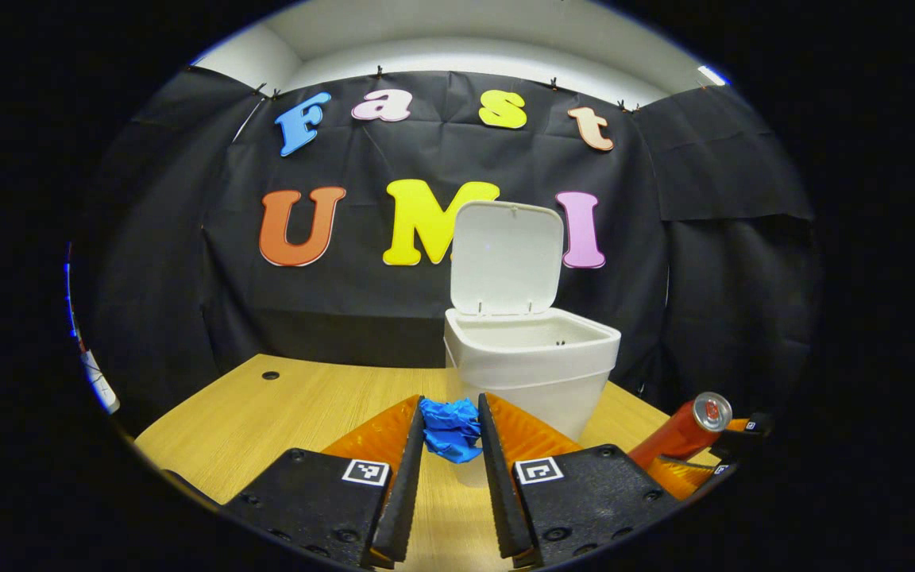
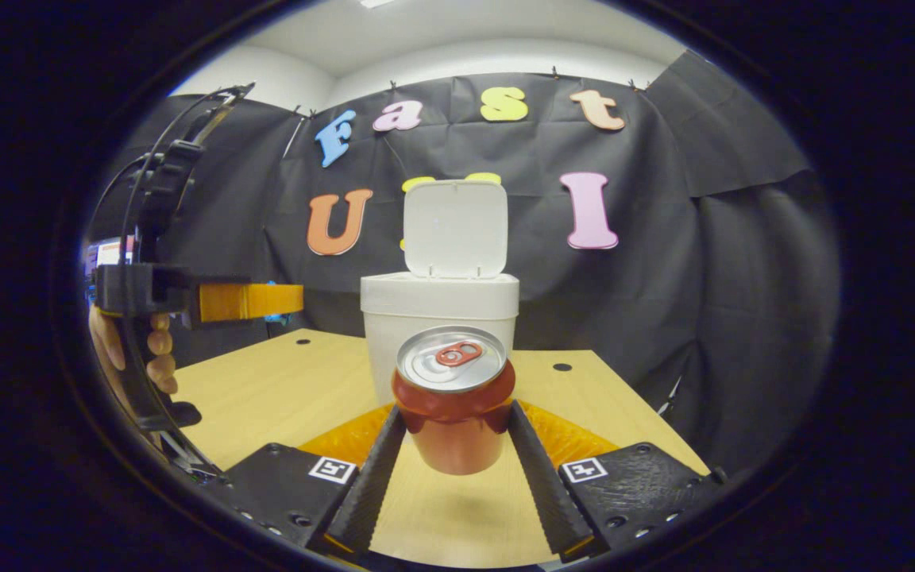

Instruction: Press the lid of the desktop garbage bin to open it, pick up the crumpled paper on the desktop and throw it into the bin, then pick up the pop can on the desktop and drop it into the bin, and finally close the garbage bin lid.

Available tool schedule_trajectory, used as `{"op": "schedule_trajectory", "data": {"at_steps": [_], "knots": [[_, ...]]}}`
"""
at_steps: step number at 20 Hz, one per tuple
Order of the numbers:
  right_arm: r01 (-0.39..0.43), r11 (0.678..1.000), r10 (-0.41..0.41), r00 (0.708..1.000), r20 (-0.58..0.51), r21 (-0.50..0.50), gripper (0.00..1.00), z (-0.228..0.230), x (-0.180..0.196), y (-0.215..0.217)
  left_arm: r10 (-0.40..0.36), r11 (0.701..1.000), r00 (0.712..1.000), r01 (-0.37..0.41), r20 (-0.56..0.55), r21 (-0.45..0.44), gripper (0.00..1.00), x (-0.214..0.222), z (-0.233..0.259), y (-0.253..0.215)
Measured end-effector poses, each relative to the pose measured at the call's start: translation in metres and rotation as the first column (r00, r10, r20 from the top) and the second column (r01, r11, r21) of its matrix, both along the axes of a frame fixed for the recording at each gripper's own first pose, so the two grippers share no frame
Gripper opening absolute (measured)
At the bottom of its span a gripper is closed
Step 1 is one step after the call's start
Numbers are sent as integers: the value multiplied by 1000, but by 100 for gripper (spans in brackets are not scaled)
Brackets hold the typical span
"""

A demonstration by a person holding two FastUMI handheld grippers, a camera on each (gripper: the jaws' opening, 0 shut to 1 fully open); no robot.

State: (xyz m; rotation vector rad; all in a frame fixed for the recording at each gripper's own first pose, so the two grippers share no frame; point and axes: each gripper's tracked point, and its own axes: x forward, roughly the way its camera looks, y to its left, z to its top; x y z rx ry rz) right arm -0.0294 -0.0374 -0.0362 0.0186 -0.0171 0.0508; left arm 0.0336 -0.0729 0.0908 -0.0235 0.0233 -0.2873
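Note:
A blue crumpled paper (image 1: 451,430) is pinched between the fingers of my left gripper (image 1: 451,402), a little above the wooden desk (image 1: 267,421). The white bin (image 1: 533,369) stands just behind it, its lid (image 1: 505,258) swung upright and the inside bare as far as I can see. In the right gripper view, my right gripper (image 2: 456,410) is shut on a red pop can (image 2: 453,405), upright and lifted off the desk, in front of the bin (image 2: 439,318). The left gripper view catches that can (image 1: 680,433) tilted at the right edge.
The left gripper (image 2: 243,302) and the hand (image 2: 136,349) holding it hang at the left of the right gripper view. Small round holes (image 2: 561,367) mark the desk near its back edge. Black cloth walls close the booth behind the bin.

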Motion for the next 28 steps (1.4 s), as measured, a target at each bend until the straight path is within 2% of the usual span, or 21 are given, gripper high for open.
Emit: {"op": "schedule_trajectory", "data": {"at_steps": [4,8,10,13,15,17,19,23,24,25,27,28], "knots": [[15,1000,-15,999,33,17,78,12,-4,-16,56,998,998,-57,24,20,43,27,33,-13],[-4,1000,4,999,51,6,78,10,-9,-17,34,999,999,-34,3,-37,43,59,48,-39],[-19,1000,19,999,45,0,78,5,-9,-16,42,999,999,-42,2,-31,43,82,54,-55],[-19,1000,20,998,54,-18,78,1,-12,-21,-9,1000,1000,8,11,21,43,116,49,-91],[-31,999,32,998,46,-26,78,-5,-14,-21,-74,997,997,74,-19,-1,43,130,35,-121],[-104,994,104,995,6,14,78,-18,-16,-8,-74,997,996,75,-41,16,43,141,26,-131],[-99,995,100,995,-15,31,78,-21,-13,-18,-78,996,996,79,-42,32,46,147,22,-139],[-65,997,66,997,-33,46,79,-28,-10,-35,-39,998,998,41,-39,39,61,155,21,-127],[-60,997,62,997,-39,49,78,-28,-7,-36,-28,999,999,29,-41,34,69,157,21,-122],[-52,998,54,998,-46,46,79,-30,-5,-38,-28,999,999,29,-44,28,73,157,20,-119],[-39,998,41,998,-49,40,78,-29,-2,-38,-15,999,998,17,-67,31,87,157,16,-110],[-36,999,38,998,-49,38,78,-29,-3,-37,-9,999,997,12,-75,40,99,154,15,-109]]}}
